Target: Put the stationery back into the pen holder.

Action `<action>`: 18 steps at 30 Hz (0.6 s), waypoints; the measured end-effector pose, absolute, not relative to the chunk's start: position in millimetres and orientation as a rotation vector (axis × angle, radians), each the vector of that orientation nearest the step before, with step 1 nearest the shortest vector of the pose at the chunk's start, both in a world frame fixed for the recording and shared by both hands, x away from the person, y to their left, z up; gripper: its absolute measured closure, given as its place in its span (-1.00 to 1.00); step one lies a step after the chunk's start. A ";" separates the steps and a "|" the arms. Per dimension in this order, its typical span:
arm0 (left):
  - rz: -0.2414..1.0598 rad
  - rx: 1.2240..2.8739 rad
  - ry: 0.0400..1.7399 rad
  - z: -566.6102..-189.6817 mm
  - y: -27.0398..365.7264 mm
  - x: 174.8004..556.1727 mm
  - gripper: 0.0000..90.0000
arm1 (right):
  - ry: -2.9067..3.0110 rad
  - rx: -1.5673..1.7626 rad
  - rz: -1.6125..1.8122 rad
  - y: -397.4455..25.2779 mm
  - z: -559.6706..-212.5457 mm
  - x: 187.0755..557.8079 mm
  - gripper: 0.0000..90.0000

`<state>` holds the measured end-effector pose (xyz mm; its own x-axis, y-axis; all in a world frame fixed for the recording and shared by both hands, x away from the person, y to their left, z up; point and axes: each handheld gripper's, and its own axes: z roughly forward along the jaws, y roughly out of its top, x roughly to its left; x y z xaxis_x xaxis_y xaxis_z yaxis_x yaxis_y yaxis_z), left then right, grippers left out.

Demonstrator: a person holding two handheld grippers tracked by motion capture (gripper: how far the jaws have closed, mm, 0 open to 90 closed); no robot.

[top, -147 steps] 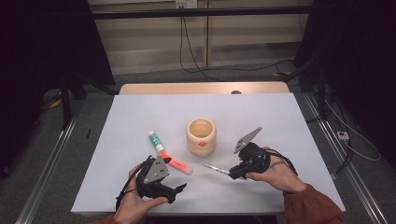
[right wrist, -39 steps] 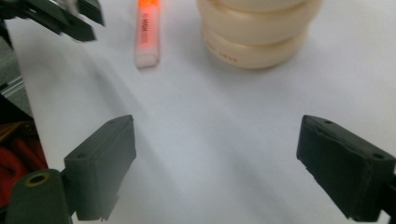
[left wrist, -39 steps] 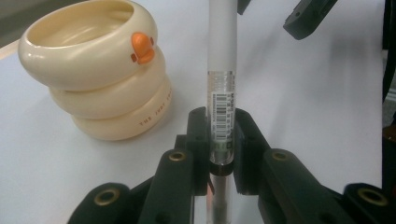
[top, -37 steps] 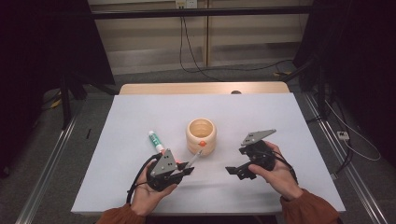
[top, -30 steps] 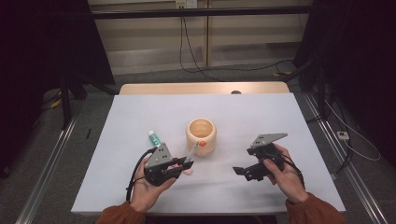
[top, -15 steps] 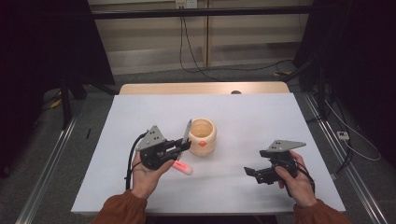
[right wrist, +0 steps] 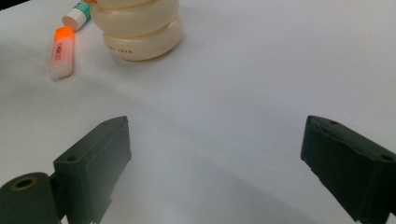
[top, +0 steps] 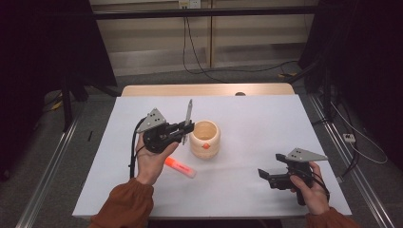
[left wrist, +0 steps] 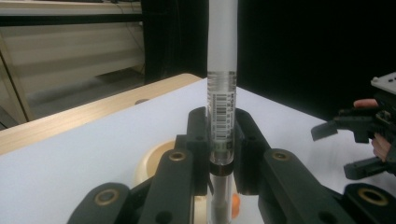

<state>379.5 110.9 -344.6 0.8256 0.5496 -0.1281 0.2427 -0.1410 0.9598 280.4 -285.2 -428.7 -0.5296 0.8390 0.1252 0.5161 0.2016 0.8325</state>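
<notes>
The left gripper is raised over the white table, just left of the wooden cup, and its jaws are pinched on a pen that stands nearly upright, its top end tilted a little away from the person. In the left gripper view the pen rises straight up between the two black jaws, a barcode label just above the grip and a clear lower part running down below it; the cup sits behind and beneath the jaws, partly hidden. Whether the pen's lower tip is over the cup's mouth or just beside its rim is hard to tell from these angles. An orange highlighter lies flat on the table near the left hand, in front of the cup and apart from it. The right gripper is held low near the table's near right edge, well apart from the cup, its jaws spread wide with nothing between them. In the right gripper view the highlighter lies left of the cup, and a green-capped white tube sits beside the cup.
</notes>
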 end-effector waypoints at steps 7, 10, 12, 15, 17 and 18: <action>0.289 1.717 0.630 -344.0 94.9 392.0 0.77 | 2.146 1.267 1.247 -291.6 -433.8 276.1 -0.79; 0.284 1.694 0.640 -342.9 85.6 401.4 0.77 | 2.165 1.253 1.241 -291.9 -436.3 275.4 -0.81; 0.281 1.690 0.644 -342.4 83.1 404.2 0.77 | 2.181 1.249 1.249 -292.9 -437.7 275.7 -0.82; 0.305 1.688 0.647 -342.9 75.6 412.3 0.77 | 2.175 1.263 1.249 -294.2 -438.5 276.2 -0.82; 0.308 1.688 0.663 -347.4 69.2 420.3 0.77 | 2.173 1.263 1.249 -294.9 -439.0 276.3 -0.82; 0.303 1.690 0.663 -349.4 67.3 422.9 0.77 | 2.174 1.263 1.253 -295.1 -439.2 276.4 -0.82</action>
